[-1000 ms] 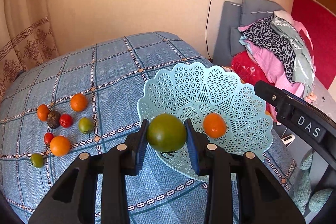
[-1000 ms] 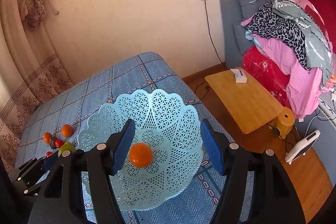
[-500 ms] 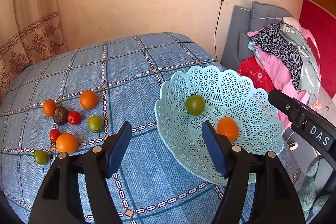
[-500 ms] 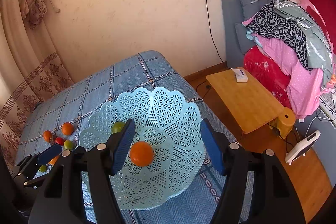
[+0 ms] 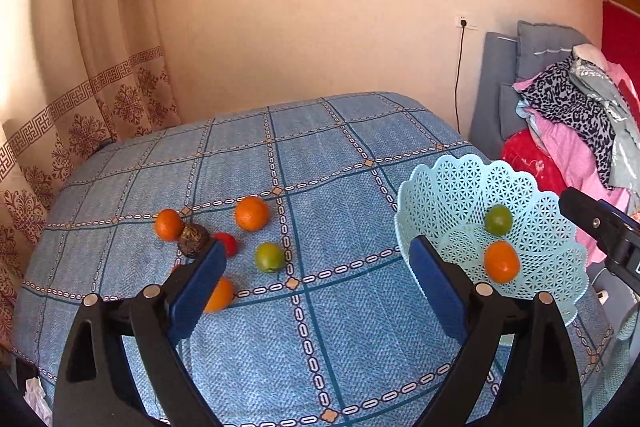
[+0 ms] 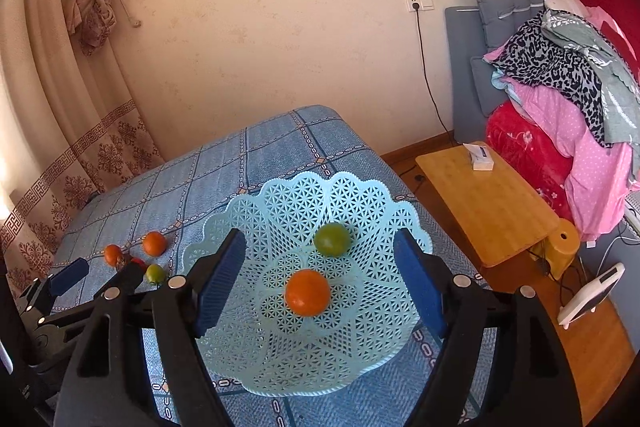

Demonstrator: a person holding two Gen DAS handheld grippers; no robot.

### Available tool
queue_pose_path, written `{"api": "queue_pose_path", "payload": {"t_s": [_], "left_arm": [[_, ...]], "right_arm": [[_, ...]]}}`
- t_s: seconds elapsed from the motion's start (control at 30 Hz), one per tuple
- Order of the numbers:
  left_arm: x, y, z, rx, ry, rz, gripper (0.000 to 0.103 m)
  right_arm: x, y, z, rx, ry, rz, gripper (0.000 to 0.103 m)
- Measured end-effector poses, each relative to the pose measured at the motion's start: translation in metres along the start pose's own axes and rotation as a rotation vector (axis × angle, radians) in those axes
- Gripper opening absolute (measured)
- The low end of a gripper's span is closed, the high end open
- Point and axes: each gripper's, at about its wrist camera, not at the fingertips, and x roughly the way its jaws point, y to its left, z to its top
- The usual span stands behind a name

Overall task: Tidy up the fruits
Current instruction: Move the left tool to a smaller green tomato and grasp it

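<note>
A light blue lattice basket (image 6: 360,355) (image 5: 448,187) sits on the blue checked bed and holds a green tomato (image 6: 331,239) (image 5: 498,219) and an orange fruit (image 6: 307,292) (image 5: 501,261). My right gripper (image 6: 320,283) is open and empty above the basket. My left gripper (image 5: 316,279) is open and empty over the bed, left of the basket. Loose fruit lies on the bed: two oranges (image 5: 251,213) (image 5: 168,224), a dark brown fruit (image 5: 193,239), a red tomato (image 5: 228,242), a green tomato (image 5: 269,257), and an orange (image 5: 221,294) partly hidden behind the left finger.
The bedspread (image 5: 328,155) ends at a beige wall and a patterned curtain (image 5: 80,107). A wooden side table (image 6: 488,203) with a small box, a pile of clothes (image 6: 560,87) and a grey headboard stand to the right.
My left gripper opened and let go of the green tomato, which now lies in the basket. It then swung left, away from the basket. The right gripper hardly moved.
</note>
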Motion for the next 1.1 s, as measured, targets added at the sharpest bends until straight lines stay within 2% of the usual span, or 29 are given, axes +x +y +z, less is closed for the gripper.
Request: {"api": "queue_pose_path", "payload": {"t_s": [0.63,0.8,1.1], "left_arm": [[0.000,0.116,-0.026,-0.118,0.032,0.169,0.094],[0.004,0.137,-0.035,-0.137,0.049,0.187,0.094],[0.023,0.150,-0.052,-0.140,0.101,0.181,0.093]], "right_arm": [[0.000,0.063,-0.030,-0.162,0.001,0.100,0.084],[0.002,0.079,-0.040,-0.203,0.014,0.111,0.084],[0.006,0.102,-0.049,-0.246,0.037,0.133,0.084]]}}
